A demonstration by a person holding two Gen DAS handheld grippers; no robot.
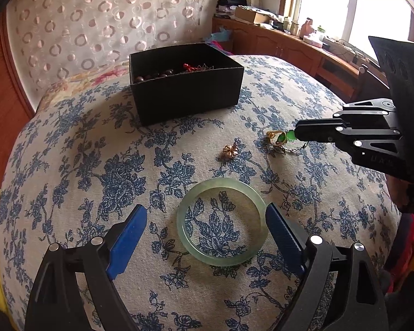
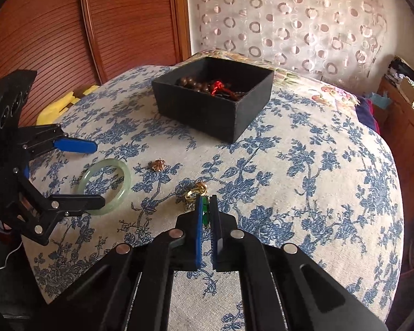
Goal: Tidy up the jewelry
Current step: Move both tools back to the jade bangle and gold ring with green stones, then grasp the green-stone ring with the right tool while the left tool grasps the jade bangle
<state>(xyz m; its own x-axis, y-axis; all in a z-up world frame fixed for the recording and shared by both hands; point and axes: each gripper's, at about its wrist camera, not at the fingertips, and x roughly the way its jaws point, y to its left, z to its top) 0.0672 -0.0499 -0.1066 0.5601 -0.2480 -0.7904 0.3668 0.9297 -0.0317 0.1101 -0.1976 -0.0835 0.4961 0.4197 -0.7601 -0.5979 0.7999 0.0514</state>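
A pale green jade bangle (image 1: 221, 221) lies flat on the floral cloth, between the open blue fingers of my left gripper (image 1: 207, 220); it also shows in the right wrist view (image 2: 105, 186). My right gripper (image 2: 206, 205) is shut on a green-stone gold pendant (image 2: 205, 210) that rests low on the cloth (image 1: 278, 138). A small gold flower charm (image 1: 230, 151) lies between the bangle and a black open box (image 1: 186, 93) that holds dark beads and a red cord.
The floral cloth (image 1: 96, 165) covers a rounded surface that drops off at its edges. A yellow item (image 2: 58, 107) lies at the left edge. A wooden cabinet (image 1: 289, 47) with clutter stands under the window at the right.
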